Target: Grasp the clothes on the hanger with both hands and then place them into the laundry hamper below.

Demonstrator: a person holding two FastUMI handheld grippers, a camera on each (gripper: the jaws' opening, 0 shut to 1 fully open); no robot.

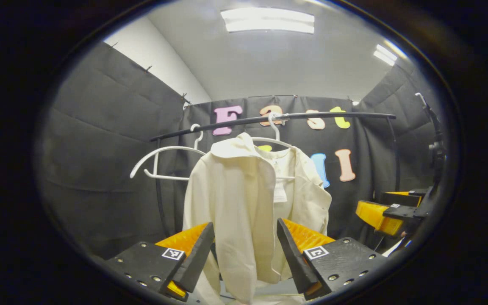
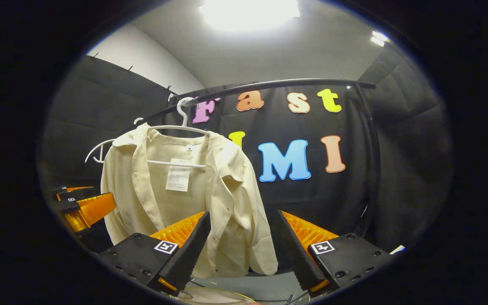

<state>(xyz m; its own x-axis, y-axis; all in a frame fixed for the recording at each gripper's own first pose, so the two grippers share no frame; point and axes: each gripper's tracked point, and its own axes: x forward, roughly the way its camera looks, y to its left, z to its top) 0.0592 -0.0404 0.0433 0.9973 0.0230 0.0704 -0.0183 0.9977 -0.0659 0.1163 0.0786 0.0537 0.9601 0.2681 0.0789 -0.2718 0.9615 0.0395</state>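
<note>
Black-cloth booth, so: both tongs spread wide, left tongs [image 1: 245,254] and right tongs [image 2: 242,250] just short of the cream shirt [image 1: 244,203] on its white hanger [image 2: 176,127]. Approach step; next I'd close onto fabric.

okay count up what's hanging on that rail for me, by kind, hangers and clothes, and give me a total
White hangers: 2, one empty, one carrying the shirt
Cream shirts: 1
Total: 3, all on the black rail

Cream shirt [image 2: 193,199], white hanger [image 2: 180,123], black rail [image 2: 269,87], orange-and-black claws.
</note>
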